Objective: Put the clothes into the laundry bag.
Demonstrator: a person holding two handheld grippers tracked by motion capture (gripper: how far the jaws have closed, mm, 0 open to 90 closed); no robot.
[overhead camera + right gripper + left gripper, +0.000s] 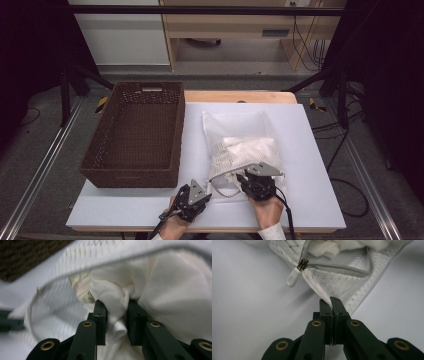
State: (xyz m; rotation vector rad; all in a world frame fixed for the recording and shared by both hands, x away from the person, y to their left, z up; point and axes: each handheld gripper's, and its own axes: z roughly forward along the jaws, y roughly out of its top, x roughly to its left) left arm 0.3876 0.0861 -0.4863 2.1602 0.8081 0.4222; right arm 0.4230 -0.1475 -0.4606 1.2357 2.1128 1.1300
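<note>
Two grips set: your left gripper (pixel 331 302) pinches the white mesh zip bag's (pixel 342 282) corner; right gripper (pixel 116 315) jaws clamp the white cloth (pixel 112 297). Next, probably draw it out.

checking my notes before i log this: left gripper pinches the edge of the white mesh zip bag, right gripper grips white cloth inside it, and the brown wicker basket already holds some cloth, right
Not quite: the brown wicker basket holds nothing, as the high view shows. The rest stands: the left gripper pinches the edge of the white mesh zip bag, and the right gripper grips white cloth inside it.
</note>
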